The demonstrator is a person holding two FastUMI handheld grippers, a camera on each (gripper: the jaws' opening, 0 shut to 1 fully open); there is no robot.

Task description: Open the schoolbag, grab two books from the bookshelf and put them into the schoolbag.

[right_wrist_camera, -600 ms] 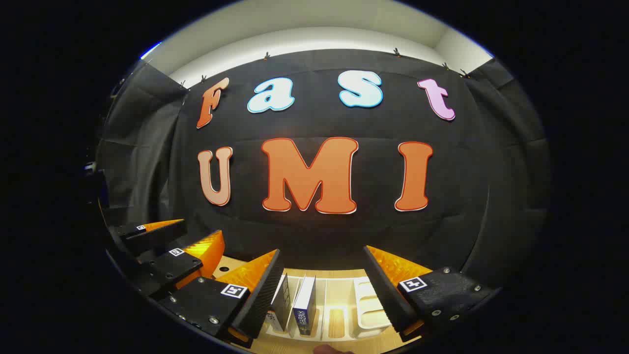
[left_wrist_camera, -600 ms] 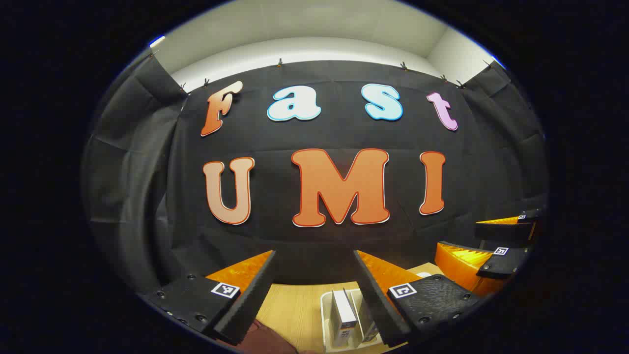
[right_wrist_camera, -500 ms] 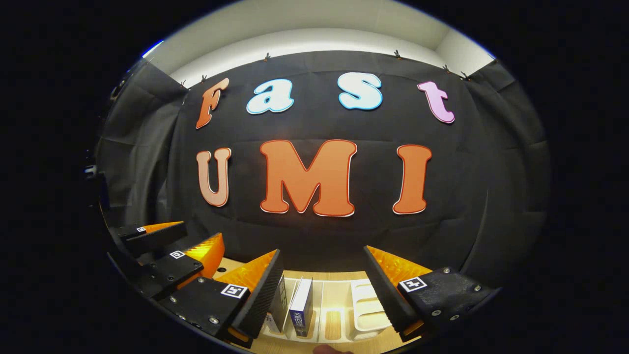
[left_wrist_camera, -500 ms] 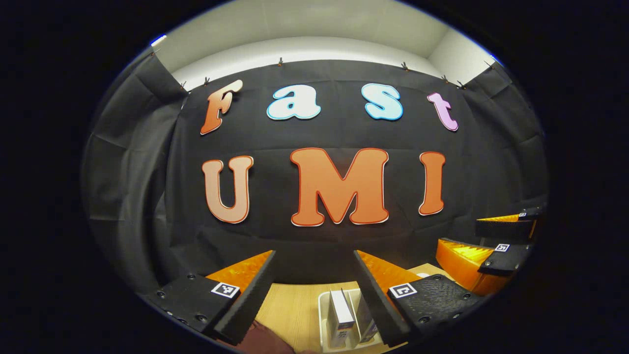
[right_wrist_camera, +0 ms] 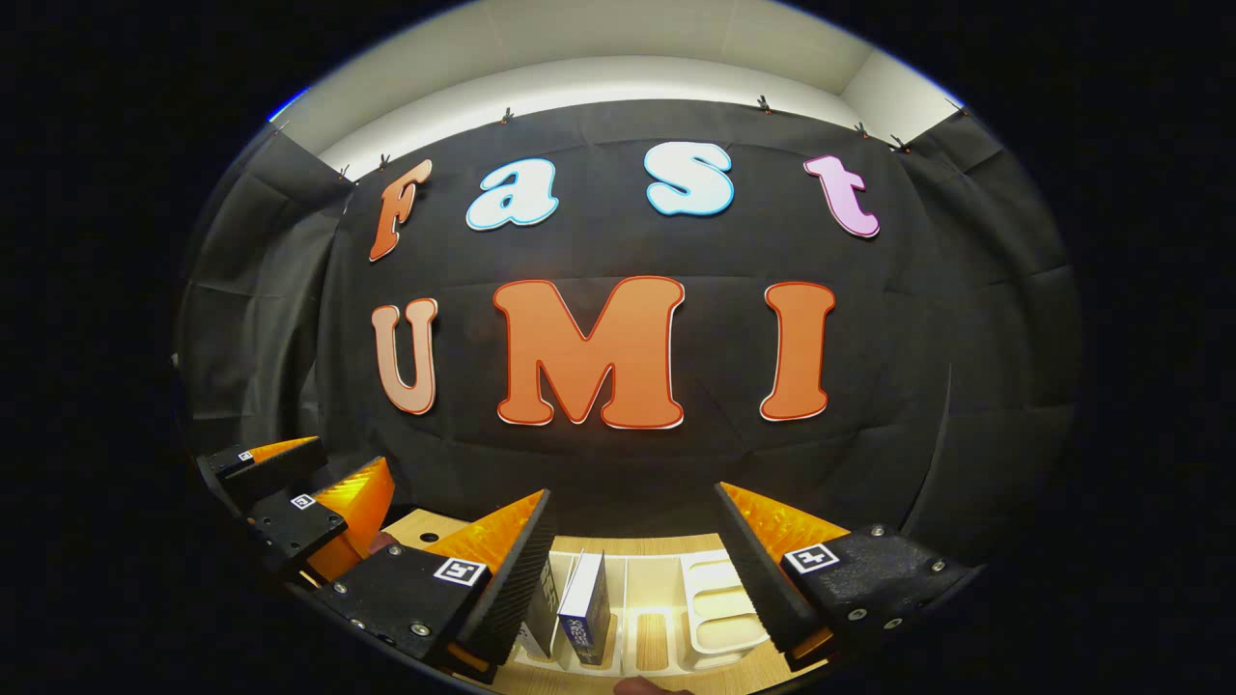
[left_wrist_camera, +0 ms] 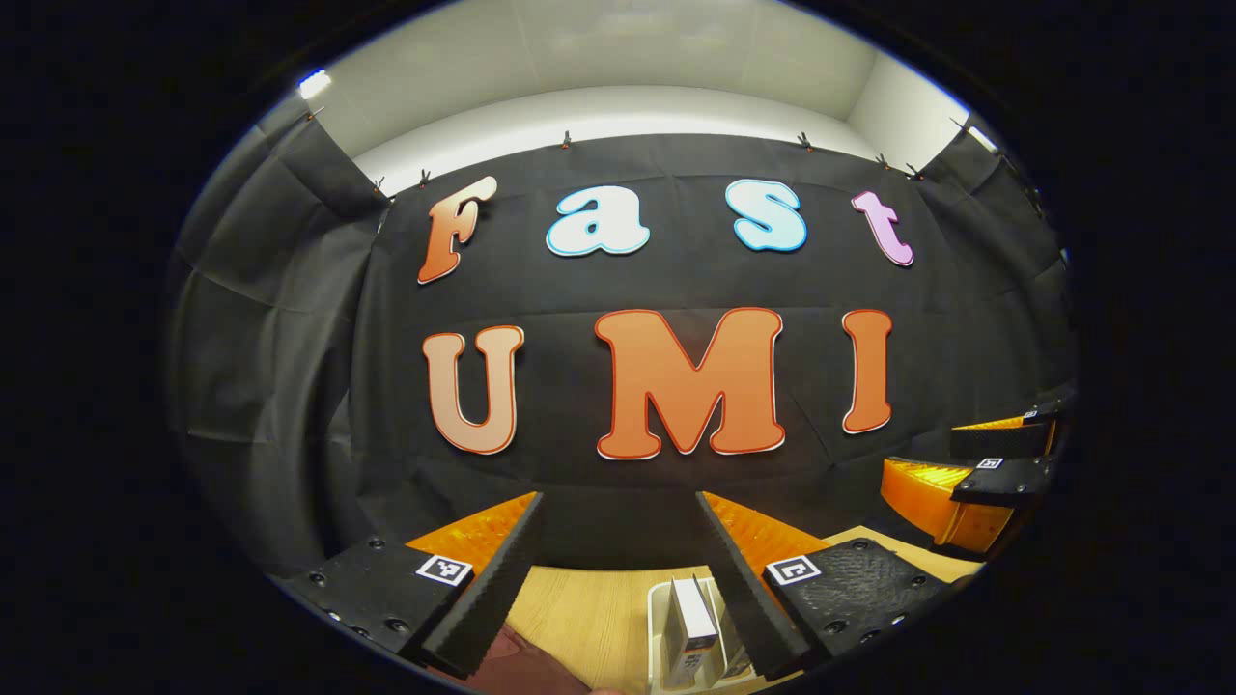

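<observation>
Right gripper view: right gripper point(right_wrist_camera: 632, 569) jaws apart above the white bookshelf point(right_wrist_camera: 715, 608) on the worktop point(right_wrist_camera: 666, 545), two upright books point(right_wrist_camera: 584, 608) at its left end; left gripper point(left_wrist_camera: 618, 569) also apart, so I'd drop both low first.

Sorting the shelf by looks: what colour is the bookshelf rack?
White bookshelf, clearest in the right gripper view.

Light falls from above, bright on the pale ceiling strip point(left_wrist_camera: 618, 106) while the black cloth wall point(right_wrist_camera: 618, 463) stays dim. Straight lines bow hard at the edges. A warm glare spot sits on the white bookshelf point(right_wrist_camera: 657, 618).
</observation>
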